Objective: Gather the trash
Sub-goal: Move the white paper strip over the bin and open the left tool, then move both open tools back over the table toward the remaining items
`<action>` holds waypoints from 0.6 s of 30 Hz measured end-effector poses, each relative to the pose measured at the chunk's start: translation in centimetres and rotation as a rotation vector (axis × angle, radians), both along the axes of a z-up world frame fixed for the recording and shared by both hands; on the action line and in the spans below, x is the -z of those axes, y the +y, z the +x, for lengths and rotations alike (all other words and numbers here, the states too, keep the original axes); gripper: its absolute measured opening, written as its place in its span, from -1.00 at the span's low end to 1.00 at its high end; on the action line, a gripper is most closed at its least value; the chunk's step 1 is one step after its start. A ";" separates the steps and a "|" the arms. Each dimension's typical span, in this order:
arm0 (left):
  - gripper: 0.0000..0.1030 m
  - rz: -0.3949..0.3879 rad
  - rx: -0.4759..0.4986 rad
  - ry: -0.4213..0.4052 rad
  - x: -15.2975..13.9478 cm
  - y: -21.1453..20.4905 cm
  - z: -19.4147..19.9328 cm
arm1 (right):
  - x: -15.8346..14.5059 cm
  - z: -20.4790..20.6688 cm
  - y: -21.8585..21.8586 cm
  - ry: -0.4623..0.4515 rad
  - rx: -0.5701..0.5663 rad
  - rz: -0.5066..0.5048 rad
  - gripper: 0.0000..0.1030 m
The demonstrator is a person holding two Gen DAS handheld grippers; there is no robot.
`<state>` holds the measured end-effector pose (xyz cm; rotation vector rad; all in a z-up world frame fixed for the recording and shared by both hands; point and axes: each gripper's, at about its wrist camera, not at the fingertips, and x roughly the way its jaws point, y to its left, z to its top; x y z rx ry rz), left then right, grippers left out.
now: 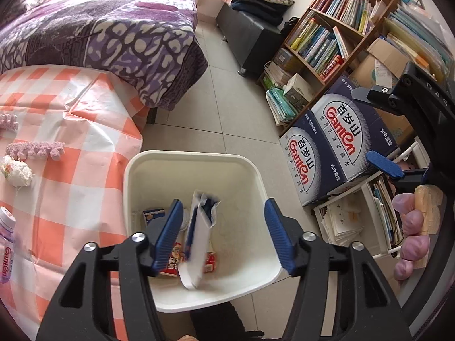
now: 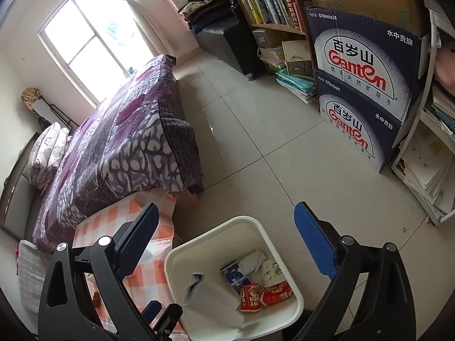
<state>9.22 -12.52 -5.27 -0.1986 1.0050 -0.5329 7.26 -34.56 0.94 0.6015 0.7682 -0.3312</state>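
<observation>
A white trash bin [image 1: 193, 155] stands on the tiled floor beside the checked table. My left gripper [image 1: 224, 207] hangs open right above it. A torn white and blue wrapper [image 1: 199, 236], blurred, is loose between the fingers and inside the bin, close to the left finger [image 1: 167, 227]. Red snack packets [image 2: 264, 295] and a small blue carton [image 2: 233, 277] lie in the bin [image 2: 241, 221]. My right gripper [image 2: 227, 210] is open and holds nothing, above the bin's far side. A crumpled white ball [image 1: 17, 173] and a water bottle [image 1: 5, 244] rest on the table.
The table's orange and white cloth [image 1: 71, 108] also carries pink fluffy strips [image 1: 37, 149]. A bed with a purple blanket [image 1: 113, 37] lies behind it. Stacked blue Ganten boxes [image 1: 335, 147], a bookshelf [image 1: 327, 37] and paper piles line the right side. A gloved hand [image 1: 412, 241] holds the right gripper.
</observation>
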 end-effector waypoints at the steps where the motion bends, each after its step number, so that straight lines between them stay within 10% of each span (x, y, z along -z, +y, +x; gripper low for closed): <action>1: 0.34 0.014 -0.010 -0.007 0.0 0.4 0.0 | 0.0 0.1 0.3 0.002 -0.005 0.000 0.81; 18: 0.50 0.335 -0.215 -0.016 1.5 10.5 1.9 | 0.4 3.0 7.4 0.050 -0.137 -0.054 0.86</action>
